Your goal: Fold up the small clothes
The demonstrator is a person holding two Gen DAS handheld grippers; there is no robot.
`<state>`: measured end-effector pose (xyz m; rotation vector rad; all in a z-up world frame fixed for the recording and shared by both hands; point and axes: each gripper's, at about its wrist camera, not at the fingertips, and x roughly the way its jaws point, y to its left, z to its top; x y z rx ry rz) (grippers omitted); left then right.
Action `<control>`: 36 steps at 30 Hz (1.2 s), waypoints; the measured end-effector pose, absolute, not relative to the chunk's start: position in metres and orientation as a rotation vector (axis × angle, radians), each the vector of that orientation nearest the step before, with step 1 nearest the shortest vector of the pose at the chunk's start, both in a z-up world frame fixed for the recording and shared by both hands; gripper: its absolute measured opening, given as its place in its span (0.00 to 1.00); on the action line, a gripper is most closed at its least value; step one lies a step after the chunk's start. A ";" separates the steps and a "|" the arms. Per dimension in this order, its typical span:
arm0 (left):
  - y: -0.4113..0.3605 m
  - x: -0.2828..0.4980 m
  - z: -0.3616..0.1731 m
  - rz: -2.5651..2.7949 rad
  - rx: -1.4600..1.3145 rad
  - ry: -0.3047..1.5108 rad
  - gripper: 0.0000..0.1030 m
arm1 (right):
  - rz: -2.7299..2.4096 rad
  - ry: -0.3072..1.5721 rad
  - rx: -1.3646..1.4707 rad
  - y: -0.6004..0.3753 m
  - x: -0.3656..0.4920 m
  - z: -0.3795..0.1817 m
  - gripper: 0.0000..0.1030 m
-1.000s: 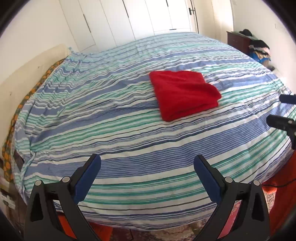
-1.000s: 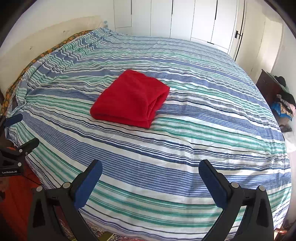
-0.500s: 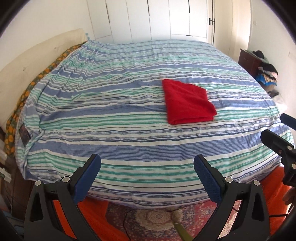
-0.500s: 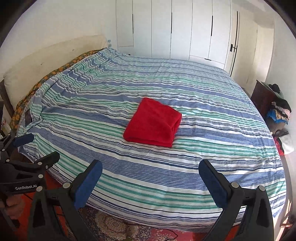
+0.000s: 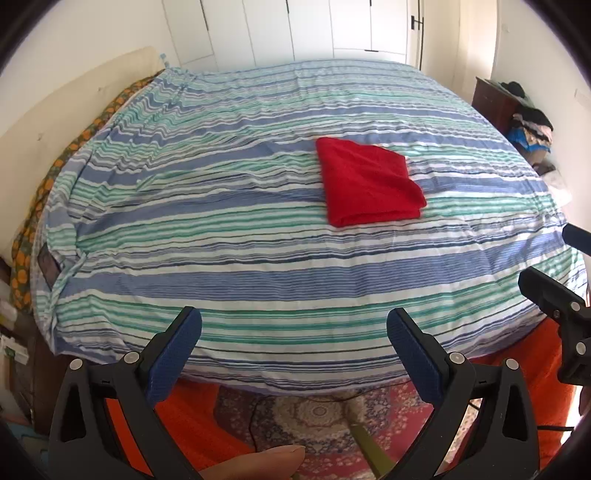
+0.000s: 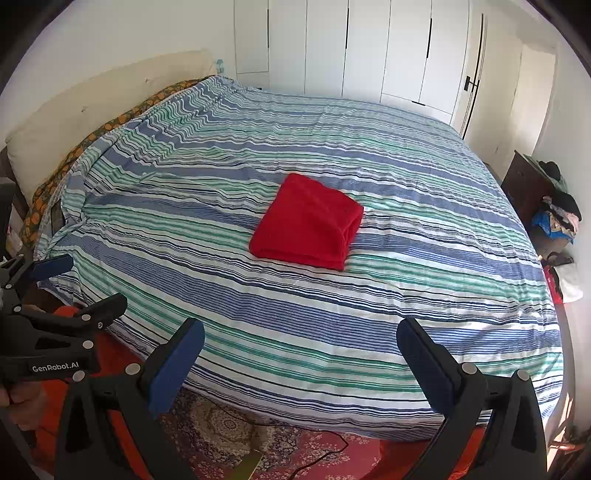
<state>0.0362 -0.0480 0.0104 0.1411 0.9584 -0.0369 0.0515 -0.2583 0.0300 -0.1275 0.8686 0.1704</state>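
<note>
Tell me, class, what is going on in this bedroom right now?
A person holds a two-finger gripper in each hand at the foot of a bed with a striped cover. A red garment lies folded into a neat rectangle near the middle of the bed, and nothing touches it. The left gripper and the right gripper are both open and empty, held over the bed's near edge, well short of the garment.

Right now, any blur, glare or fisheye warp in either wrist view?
Left wrist: sharp; the striped bed bulges with fisheye warp, corners vignetted, wardrobe doors washed out. Right wrist: also sharp, same warp; the red cloth is evenly lit, wall at right blown bright.
</note>
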 end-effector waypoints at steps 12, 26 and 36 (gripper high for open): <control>-0.043 0.031 0.017 -0.026 0.145 1.014 0.98 | 0.192 0.925 -0.179 -0.248 0.042 0.039 1.00; -0.039 0.032 0.016 -0.009 0.144 1.012 0.99 | 0.198 0.929 -0.176 -0.249 0.044 0.043 1.00; -0.036 0.030 0.016 -0.041 0.125 1.022 0.99 | 0.210 0.952 -0.177 -0.244 0.042 0.036 1.00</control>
